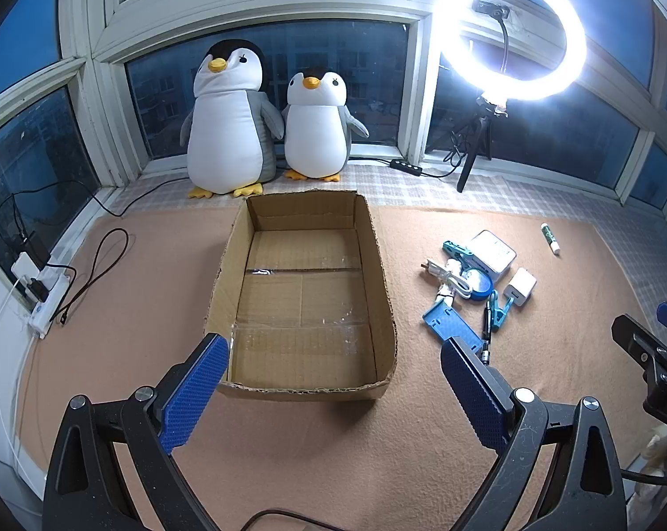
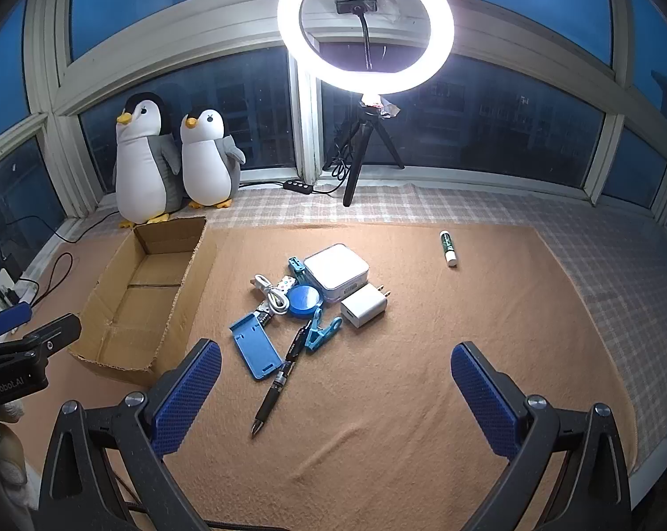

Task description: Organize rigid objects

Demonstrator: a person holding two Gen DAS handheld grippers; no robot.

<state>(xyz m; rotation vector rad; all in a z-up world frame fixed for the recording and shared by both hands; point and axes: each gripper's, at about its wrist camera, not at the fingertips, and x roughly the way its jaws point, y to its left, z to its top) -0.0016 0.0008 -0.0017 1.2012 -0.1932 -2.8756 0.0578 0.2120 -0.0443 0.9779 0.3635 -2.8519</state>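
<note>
The right gripper (image 2: 335,391), with blue ribbed pads on black fingers, hangs spread wide and empty above the peach felt mat (image 2: 422,420). Just beyond its fingertips lies a black click pen (image 2: 277,387), its tip pointing toward the camera. Behind the pen sits the rest of the heap: a blue plastic phone stand (image 2: 251,345), a light blue plastic clip (image 2: 320,332), a white wall charger cube (image 2: 363,305), a round blue tape disc (image 2: 304,301), a coiled white cable (image 2: 274,294) and a white rounded square tin (image 2: 337,272). A green and white glue stick (image 2: 447,247) lies well apart, to the right of the heap.

The left gripper (image 1: 335,380) is likewise released and empty, poised over the near rim of the open brown cardboard box (image 1: 377,265), which holds nothing and stands left of the heap.

All these pieces look light and stiff. The pen is slim and smooth and may roll, so pinching across its mid-barrel seems best. The charger offers flat faces; the tin's glossy lid may slip.
</note>
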